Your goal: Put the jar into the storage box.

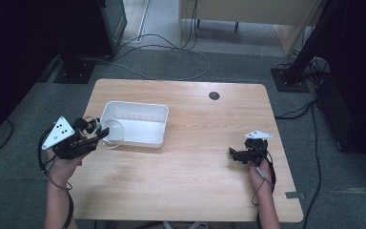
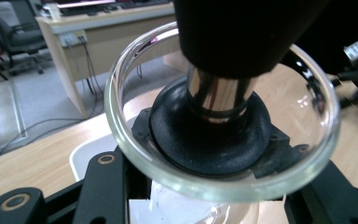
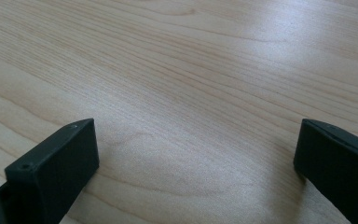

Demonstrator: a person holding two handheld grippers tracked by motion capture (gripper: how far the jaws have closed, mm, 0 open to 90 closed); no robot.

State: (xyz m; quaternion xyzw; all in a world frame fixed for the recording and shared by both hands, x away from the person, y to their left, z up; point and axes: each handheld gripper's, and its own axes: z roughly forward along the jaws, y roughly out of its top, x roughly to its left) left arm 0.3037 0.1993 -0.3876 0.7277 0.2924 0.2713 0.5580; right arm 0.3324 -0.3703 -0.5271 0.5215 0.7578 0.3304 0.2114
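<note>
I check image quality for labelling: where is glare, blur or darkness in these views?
High view: dim, with black corners. Left gripper view: highlights glint on the glass bowl, and a dark blurred shape sits close above. Right gripper view: soft sheen on the table; far wood slightly blurred.

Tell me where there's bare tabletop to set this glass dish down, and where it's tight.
Widest free patch: the wood between the white tray and the right gripper, running to the near edge of the table. The far strip around the round grommet is bare too. It's crowded at the tray's left end, where the left gripper holds the glass dish at the rim.
</note>
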